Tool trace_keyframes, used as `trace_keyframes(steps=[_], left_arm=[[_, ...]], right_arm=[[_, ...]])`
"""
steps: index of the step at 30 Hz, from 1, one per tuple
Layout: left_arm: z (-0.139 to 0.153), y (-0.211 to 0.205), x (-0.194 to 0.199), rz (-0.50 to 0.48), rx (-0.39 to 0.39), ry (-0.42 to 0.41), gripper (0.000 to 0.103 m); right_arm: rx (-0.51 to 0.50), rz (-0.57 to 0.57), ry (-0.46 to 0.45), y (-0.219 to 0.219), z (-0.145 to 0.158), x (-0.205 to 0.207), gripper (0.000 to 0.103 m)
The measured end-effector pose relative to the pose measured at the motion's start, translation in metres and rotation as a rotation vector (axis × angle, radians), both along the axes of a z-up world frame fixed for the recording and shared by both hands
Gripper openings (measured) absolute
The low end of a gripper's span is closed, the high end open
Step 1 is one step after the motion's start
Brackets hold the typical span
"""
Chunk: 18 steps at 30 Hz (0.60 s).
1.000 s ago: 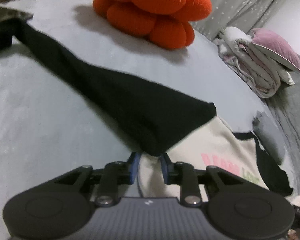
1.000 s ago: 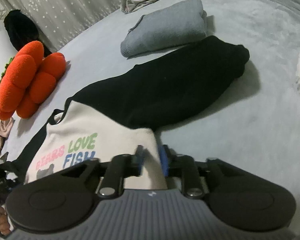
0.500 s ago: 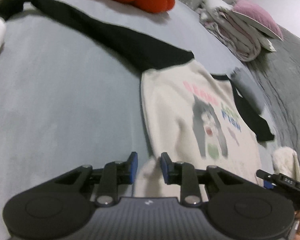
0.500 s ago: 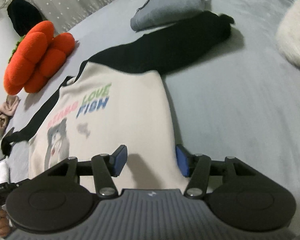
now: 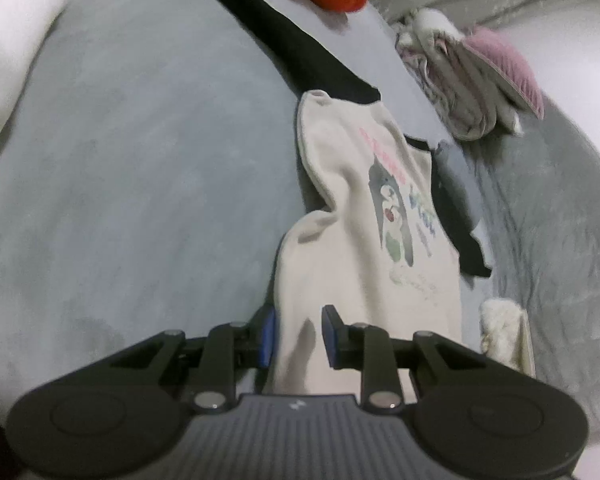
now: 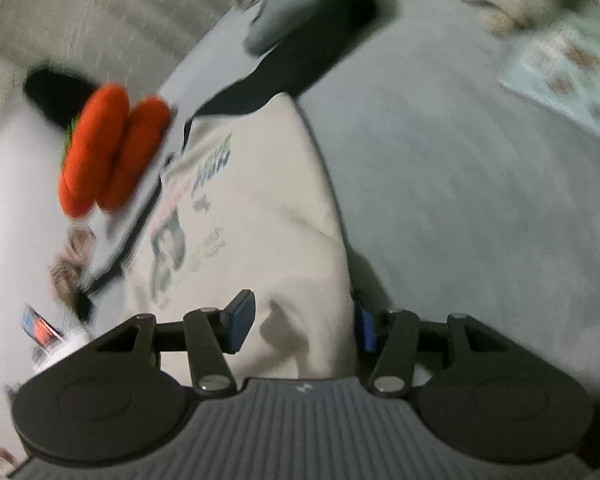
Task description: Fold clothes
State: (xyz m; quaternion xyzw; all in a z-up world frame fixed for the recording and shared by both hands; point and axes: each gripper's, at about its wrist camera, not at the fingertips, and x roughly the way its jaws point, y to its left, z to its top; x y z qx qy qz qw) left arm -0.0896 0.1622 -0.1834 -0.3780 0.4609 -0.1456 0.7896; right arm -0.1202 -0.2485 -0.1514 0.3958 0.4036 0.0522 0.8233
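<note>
Now my left gripper (image 5: pixel 296 334) pinches the cream shirt (image 5: pixel 352 240) hem; right gripper (image 6: pixel 302 326) fingers closing, cloth loose between them

— What do your tools look like?
— My left gripper (image 5: pixel 296 334) is matte black: two round lobes flanking a grey ribbed centre plate with a small white mark. Jointed black links carry silver screws.
— And the fingers?
— Black, with blue pads (image 5: pixel 267 336) on their inner faces.
— The other one?
— My right gripper (image 6: pixel 300 322) is the same build, ribbed plate, screws and blue pads (image 6: pixel 240 320).
</note>
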Motion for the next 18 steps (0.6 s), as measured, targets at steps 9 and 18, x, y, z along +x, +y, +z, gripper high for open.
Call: trace_keyframes(steps=[9,18], left_arm=[[-0.006,-0.002,-0.021,0.075,-0.075,-0.019,0.026],[-0.003,-0.007,-0.027,0.089,-0.042,-0.03,0.024]], right_arm=[[0.117,-0.09,-0.061,0.0,-0.007,-0.04,0.05],[0.192,-0.128,-0.086,-0.01,-0.012,-0.051,0.05]])
